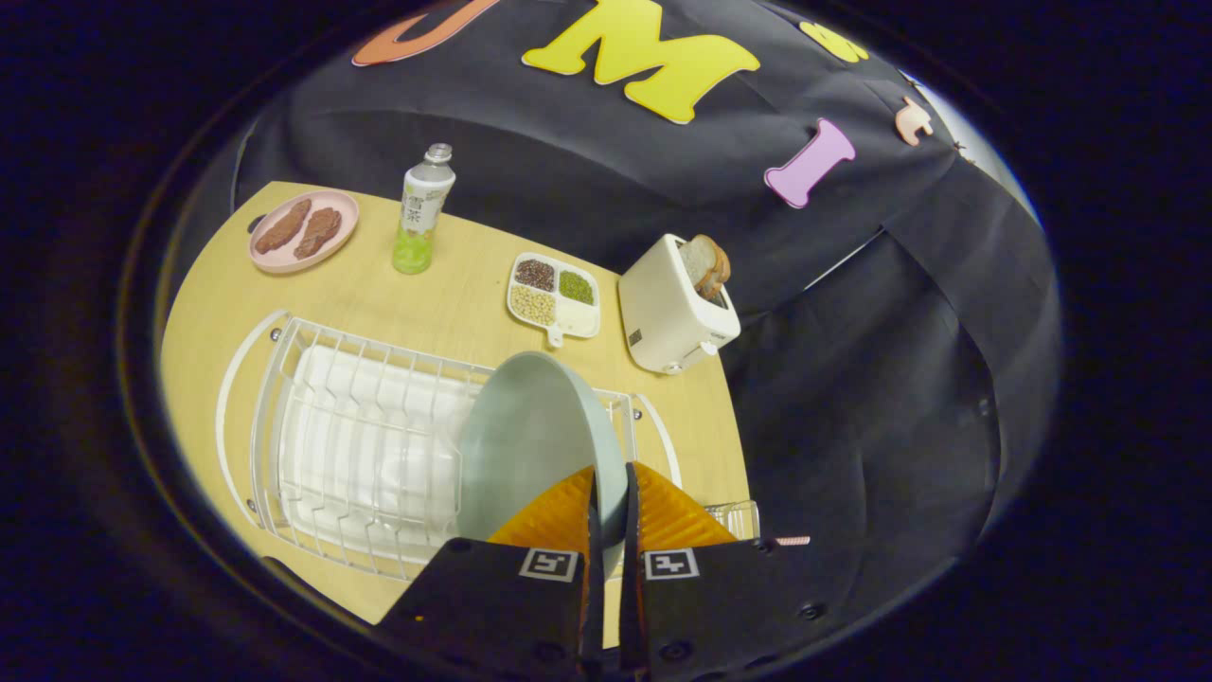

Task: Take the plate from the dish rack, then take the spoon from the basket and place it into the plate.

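We saw our gripper point(613, 493) holding the plate point(530, 440). Its two orange fingers point(559, 516) were almost together, with the rim of the plate pinched between them, one finger on each side. The plate was pale blue-grey and stood on its edge, tipped a bit, over the right end of the dish rack point(365, 455). We could not tell if the plate touched the rack's wires or was just above them.

The dish rack was white wire with a white tray under it. It sat on the wooden table point(454, 303), just ahead of the fingers and to their left. A small bit of wire basket point(737, 516) peeked out just right of the fingers. Something small and pink point(793, 541) stuck out beside it, but we could not tell what it was.

Beyond the plate we saw a white tray with four little spaces of beans point(554, 294). Next to it stood a white toaster point(674, 308) with bread point(708, 265) sticking up out of it. Farther back stood a bottle with green drink point(422, 210). Near the bottle was a pink plate with two brown pieces of food point(303, 230).
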`<action>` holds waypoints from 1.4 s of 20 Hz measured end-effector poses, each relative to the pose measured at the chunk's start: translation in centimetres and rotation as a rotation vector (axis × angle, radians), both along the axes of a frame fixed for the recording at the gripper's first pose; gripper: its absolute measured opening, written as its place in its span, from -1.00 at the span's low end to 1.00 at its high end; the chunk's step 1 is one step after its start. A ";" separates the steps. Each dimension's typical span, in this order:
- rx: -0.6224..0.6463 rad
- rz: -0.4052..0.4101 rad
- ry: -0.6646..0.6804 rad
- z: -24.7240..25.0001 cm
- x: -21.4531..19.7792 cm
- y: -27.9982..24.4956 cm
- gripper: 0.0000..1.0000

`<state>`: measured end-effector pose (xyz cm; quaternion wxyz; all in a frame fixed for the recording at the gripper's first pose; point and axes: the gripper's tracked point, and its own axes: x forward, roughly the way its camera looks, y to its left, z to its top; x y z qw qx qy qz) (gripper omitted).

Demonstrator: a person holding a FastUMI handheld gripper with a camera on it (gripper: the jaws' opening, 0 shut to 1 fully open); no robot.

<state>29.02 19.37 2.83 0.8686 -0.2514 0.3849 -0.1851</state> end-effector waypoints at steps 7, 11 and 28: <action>0.010 -0.016 -0.112 2.8 -2.2 -2.7 -0.76; 0.162 0.090 -0.102 2.1 -5.4 -2.6 -0.76; 0.576 0.330 -0.033 -15.7 -17.5 -12.1 -0.76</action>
